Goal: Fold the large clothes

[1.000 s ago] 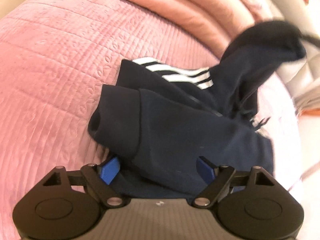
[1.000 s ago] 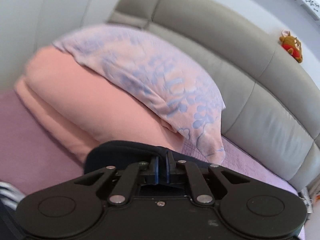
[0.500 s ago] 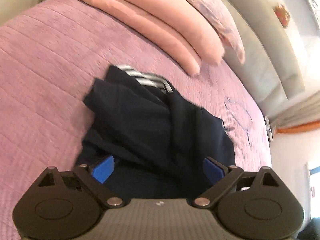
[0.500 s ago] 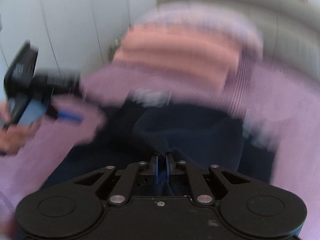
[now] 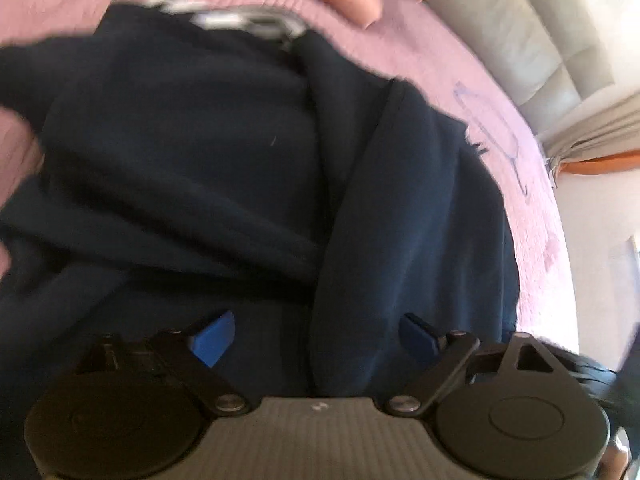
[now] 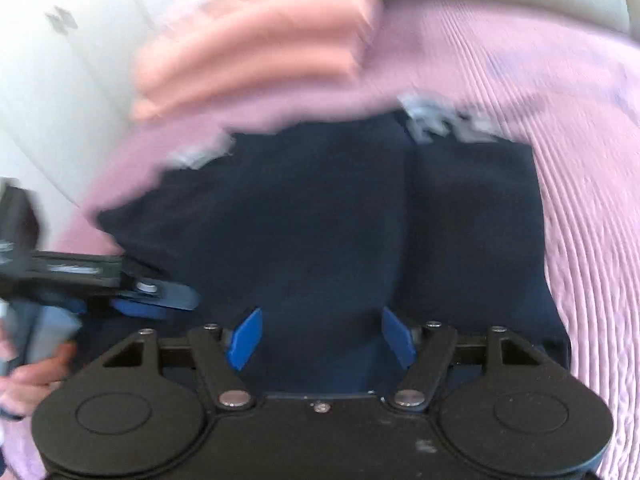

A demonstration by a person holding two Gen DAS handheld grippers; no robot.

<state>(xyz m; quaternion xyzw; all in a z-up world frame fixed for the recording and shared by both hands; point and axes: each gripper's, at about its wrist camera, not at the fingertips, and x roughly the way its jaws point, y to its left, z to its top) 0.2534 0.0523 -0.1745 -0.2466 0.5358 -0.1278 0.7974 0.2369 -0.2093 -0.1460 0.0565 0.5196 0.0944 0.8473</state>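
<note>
The navy hoodie (image 5: 224, 168) is lying bunched across the pink quilted bedspread (image 5: 500, 128), filling the middle of the left wrist view, with its white-striped part (image 5: 236, 20) blurring at the top centre of the frame. The left gripper (image 5: 316, 336) is hovering low over the dark fabric at the bottom centre, its jaws spread wide and gripping nothing, the blue pads (image 5: 214, 336) sitting apart with a fold of cloth running between them. Over in the right wrist view, the hoodie (image 6: 340, 220) is occupying the centre, white stripes (image 6: 448, 124) smearing at its upper right edge. The right gripper (image 6: 320, 338) is poised at the bottom centre, jaws wide too, blue pads (image 6: 246, 336) standing clear of each other above the cloth. At the left edge of that view the left gripper (image 6: 152, 302) is reaching in over the hoodie's border, with the person's hand (image 6: 36, 376) showing at the lower left. Folded peach bedding (image 6: 256, 48) is stacked in the upper left, blurred, and the grey padded headboard (image 5: 532, 36) is curving through the upper right of the left wrist view.
</note>
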